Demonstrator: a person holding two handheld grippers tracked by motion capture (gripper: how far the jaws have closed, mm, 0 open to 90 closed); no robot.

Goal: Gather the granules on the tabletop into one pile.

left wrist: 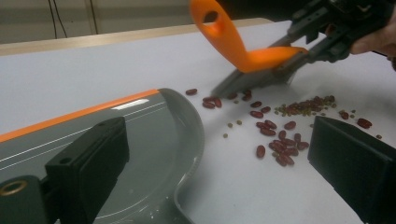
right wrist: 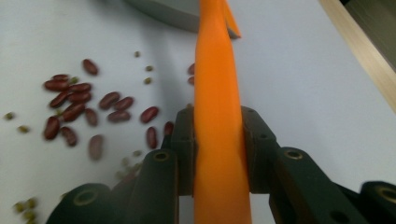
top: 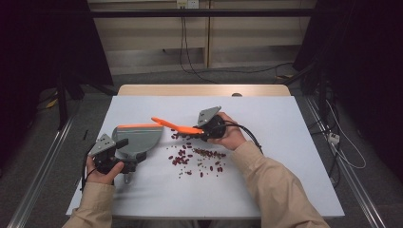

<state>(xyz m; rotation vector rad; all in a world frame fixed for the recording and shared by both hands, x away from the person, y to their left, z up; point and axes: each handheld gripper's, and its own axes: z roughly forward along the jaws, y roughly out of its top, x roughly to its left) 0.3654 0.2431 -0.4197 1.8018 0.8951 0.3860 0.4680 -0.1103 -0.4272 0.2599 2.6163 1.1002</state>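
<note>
Plastic tools, matt table, glossy beans

The dustpan (left wrist: 154,135) looks like smooth grey plastic with a slight sheen and an orange edge strip; the brush (left wrist: 233,42) has a smooth, glossy orange plastic handle. The gripper bodies look like matt black plastic. The red beans (right wrist: 74,109) are smooth and shiny. The table (top: 285,123) has a matt pale top with a wood-look edge.
</note>
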